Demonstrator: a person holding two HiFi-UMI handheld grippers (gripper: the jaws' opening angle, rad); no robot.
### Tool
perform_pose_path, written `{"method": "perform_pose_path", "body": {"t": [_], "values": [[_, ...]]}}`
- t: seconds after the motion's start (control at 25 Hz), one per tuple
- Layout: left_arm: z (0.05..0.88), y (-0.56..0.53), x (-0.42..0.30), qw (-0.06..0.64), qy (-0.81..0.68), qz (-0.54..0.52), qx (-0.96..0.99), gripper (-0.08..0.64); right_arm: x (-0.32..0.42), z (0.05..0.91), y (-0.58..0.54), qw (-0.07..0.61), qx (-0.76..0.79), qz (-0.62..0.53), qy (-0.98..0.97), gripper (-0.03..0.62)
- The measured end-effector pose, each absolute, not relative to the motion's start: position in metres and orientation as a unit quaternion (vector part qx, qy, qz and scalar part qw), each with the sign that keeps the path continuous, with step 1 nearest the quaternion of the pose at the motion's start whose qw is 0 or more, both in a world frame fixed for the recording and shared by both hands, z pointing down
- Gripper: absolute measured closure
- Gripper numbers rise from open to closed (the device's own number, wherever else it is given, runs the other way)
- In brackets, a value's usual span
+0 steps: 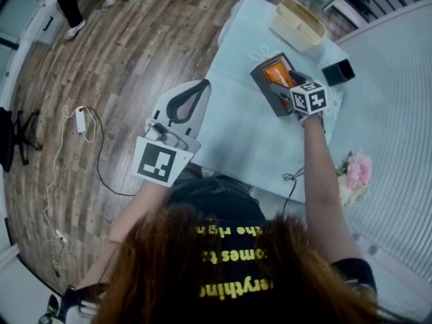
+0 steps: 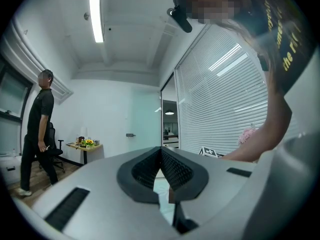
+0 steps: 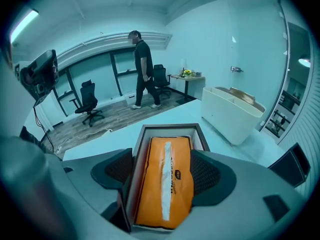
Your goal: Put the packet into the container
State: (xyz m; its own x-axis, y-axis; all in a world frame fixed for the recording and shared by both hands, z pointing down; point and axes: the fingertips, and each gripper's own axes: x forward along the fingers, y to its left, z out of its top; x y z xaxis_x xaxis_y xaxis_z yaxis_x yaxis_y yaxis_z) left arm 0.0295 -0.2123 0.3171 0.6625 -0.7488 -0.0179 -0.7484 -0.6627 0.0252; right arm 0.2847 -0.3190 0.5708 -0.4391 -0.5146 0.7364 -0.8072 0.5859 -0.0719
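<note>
An orange packet (image 1: pixel 278 73) lies lengthwise inside a grey rectangular container (image 1: pixel 264 73) on the pale blue table (image 1: pixel 236 133). My right gripper (image 1: pixel 283 93) hovers over the container's near end. In the right gripper view the packet (image 3: pixel 165 179) sits flat and uncrumpled between the spread jaws of the right gripper (image 3: pixel 162 171), and the container's left wall (image 3: pixel 134 169) shows between the left pad and the packet. My left gripper (image 1: pixel 201 86) is held off the table's left edge, above the floor, jaws together and holding nothing; its pads meet at the tip (image 2: pixel 161 151).
A beige tub (image 1: pixel 298 22) stands at the table's far end, with a small black box (image 1: pixel 338 71) to the right of the container. Pink flowers (image 1: pixel 358 171) lie at the right. A cable and plug (image 1: pixel 81 119) lie on the wooden floor. A person (image 3: pixel 142 66) walks beyond.
</note>
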Motion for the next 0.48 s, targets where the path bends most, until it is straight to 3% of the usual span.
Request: {"method": "perform_pose_path", "body": {"t": [0.12,0.28,0.48], "values": [[0.3169,-0.2113,0.0284,0.007,-0.41,-0.015,0.912,0.561,0.2844,0.569,-0.3172,0.343,0.407,0.214,-0.819,0.255],[0.3182,-0.2101,0.0267,0.008,-0.411,-0.013,0.912,0.561,0.2833,0.5676,-0.3147,0.336,0.41,0.217,-0.82,0.374],[0.3186,-0.21,0.0276,0.006,-0.411,-0.013,0.911,0.561,0.2855,0.5701,-0.3139,0.337,0.414,0.221,-0.816,0.44]]}}
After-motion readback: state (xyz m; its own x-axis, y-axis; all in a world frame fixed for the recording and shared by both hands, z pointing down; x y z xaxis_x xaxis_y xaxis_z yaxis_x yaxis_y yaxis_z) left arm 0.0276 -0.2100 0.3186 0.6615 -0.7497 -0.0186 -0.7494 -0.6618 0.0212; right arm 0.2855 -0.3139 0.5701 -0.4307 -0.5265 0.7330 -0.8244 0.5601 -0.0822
